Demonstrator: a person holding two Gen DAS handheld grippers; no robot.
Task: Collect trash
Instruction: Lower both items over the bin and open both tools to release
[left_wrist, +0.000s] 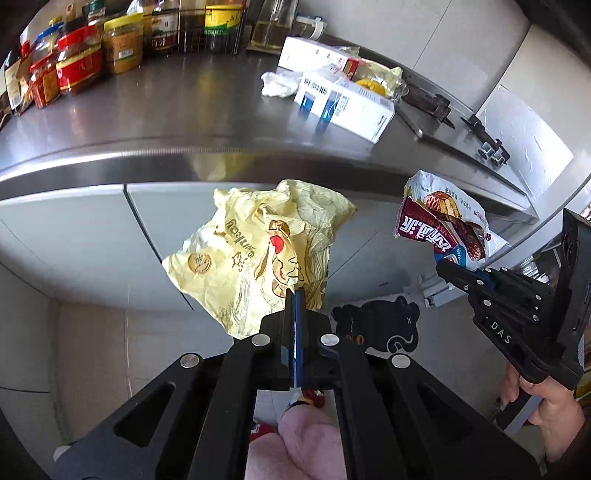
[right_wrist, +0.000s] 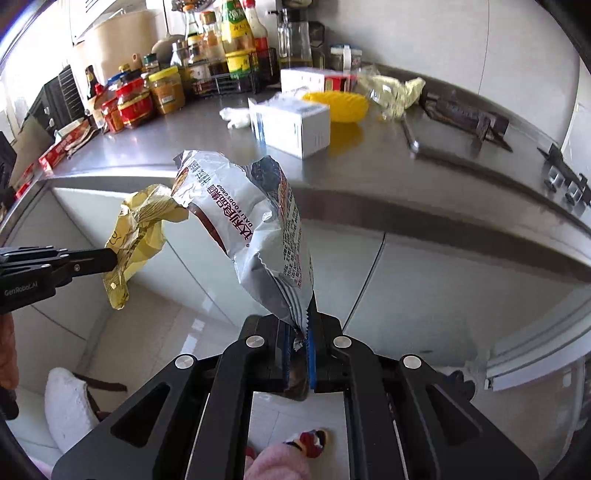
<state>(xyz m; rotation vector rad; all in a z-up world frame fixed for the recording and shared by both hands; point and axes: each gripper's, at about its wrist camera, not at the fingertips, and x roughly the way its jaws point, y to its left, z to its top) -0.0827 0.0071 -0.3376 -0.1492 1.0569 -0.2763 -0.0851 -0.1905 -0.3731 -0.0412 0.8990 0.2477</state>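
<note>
My left gripper (left_wrist: 294, 295) is shut on a crumpled yellow wrapper (left_wrist: 255, 251), which hangs in the air in front of the white cabinet doors, below the steel counter's edge. To its right my right gripper (left_wrist: 445, 266) is shut on a silver and maroon snack bag (left_wrist: 443, 221). In the right wrist view the same snack bag (right_wrist: 251, 225) stands up from my right gripper (right_wrist: 304, 325), pinched by its torn bottom edge. The yellow wrapper (right_wrist: 136, 236) shows at the left there, held in my left gripper (right_wrist: 112, 260).
The steel counter (left_wrist: 166, 110) carries white boxes (left_wrist: 347, 107), a crumpled tissue (left_wrist: 277, 84), a yellow item (right_wrist: 338, 105), more wrappers (right_wrist: 395, 92) and many jars and bottles (left_wrist: 81, 62) at the back. Below lie a tiled floor, a black cat-shaped mat (left_wrist: 380, 325) and a person's slippers (right_wrist: 70, 402).
</note>
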